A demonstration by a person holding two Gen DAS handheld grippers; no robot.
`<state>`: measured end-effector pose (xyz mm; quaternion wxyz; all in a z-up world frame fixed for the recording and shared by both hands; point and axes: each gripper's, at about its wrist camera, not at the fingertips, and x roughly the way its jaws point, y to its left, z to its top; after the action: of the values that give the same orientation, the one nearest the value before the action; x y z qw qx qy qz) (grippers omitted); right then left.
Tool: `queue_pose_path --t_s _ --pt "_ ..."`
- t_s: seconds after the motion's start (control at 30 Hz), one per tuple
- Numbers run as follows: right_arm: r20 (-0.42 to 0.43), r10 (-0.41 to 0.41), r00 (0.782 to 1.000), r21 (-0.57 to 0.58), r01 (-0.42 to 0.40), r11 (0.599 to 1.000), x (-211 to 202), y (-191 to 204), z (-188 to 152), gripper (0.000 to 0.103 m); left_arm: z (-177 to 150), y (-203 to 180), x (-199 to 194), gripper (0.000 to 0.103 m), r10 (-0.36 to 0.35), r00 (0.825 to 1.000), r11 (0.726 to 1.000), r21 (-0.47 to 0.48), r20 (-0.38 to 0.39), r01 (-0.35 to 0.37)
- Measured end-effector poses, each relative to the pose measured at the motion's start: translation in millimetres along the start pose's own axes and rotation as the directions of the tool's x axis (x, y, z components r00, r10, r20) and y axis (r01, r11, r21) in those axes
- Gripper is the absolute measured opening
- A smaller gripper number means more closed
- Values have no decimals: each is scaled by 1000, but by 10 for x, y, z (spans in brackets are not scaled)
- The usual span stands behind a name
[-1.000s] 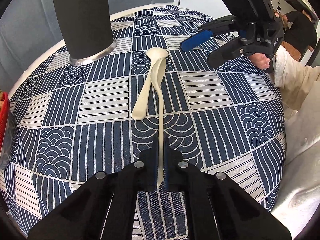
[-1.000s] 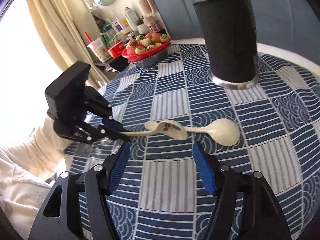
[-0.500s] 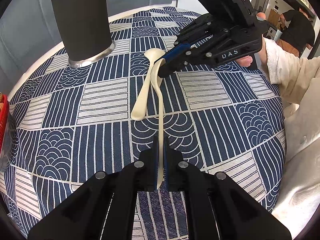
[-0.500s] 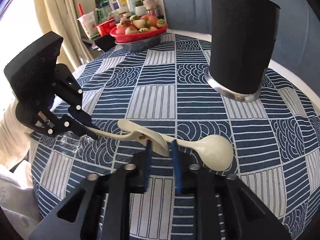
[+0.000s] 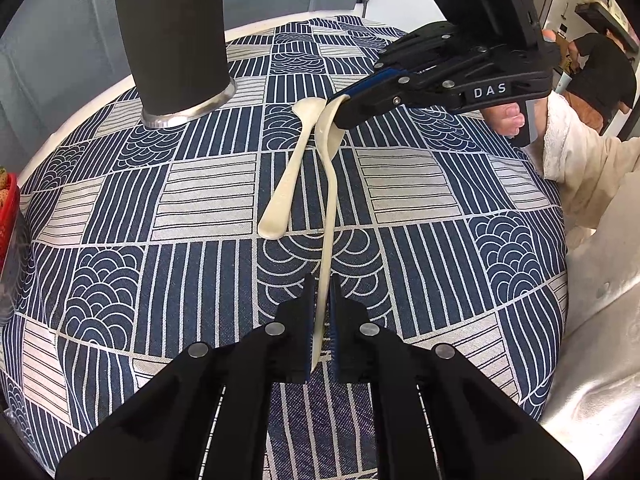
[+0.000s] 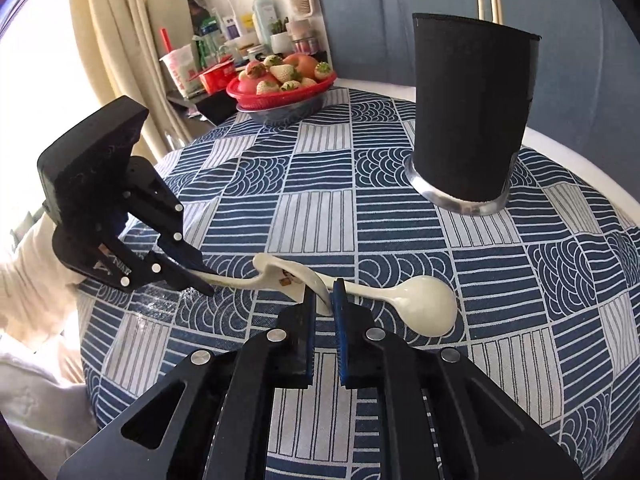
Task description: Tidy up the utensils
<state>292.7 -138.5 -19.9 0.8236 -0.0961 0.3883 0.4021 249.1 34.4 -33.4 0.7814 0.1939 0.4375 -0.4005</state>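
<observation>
- Here, at the bottom centre of the left wrist view, the left tongs [image 5: 319,332] are clenched on the handle end of the long spoon [image 5: 329,216].
- Further up, at centre, the short spoon [image 5: 289,176] lies on the counter [image 5: 200,200], its bowl end touching the long spoon's bowl.
- At upper right the right tongs [image 5: 340,114] pinch the long spoon's bowl edge; the right wrist view shows the same at bottom centre, right tongs [image 6: 323,312] clamped on that rim.
- Farthest, at upper left, stands the black holder [image 5: 176,36] with chopsticks [image 6: 490,6] poking out.
- Judging by this, the chopsticks are stowed; both spoons remain outside, one gripped by both tongs, the other untouched, so roughly the latter part is left.
</observation>
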Motion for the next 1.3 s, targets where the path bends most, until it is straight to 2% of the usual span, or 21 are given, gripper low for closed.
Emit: queue_pose_path --t_s 0.1,0.3,0.4,0.57,0.83,1.1,1.3 --pt "28 0 1000 3 -1 1000 -79 -6 64 8 49 -5 -22 8 21 1000 1000 -4 -1 -21" --pt "106 -7 994 22 5 1000 -309 -31 192 9 203 10 -229 10 73 996 997 -13 45 -73" --pt "150 -17 989 18 15 1000 -468 -36 265 9 313 -14 -335 11 118 991 993 -5 65 -118" --pt "218 -38 975 1 39 999 -748 -43 420 10 544 27 -451 12 152 985 988 -18 83 -151" --pt "320 -75 945 -7 81 997 -1146 -131 641 10 932 -24 -645 12 205 970 979 -6 127 -206" --pt "422 -99 901 0 109 994 -1506 -184 734 10 1281 -61 -803 14 237 956 970 6 174 -242" --pt "481 -128 867 -25 159 987 -1749 -101 861 10 1594 39 -805 16 237 956 972 -47 173 -232"
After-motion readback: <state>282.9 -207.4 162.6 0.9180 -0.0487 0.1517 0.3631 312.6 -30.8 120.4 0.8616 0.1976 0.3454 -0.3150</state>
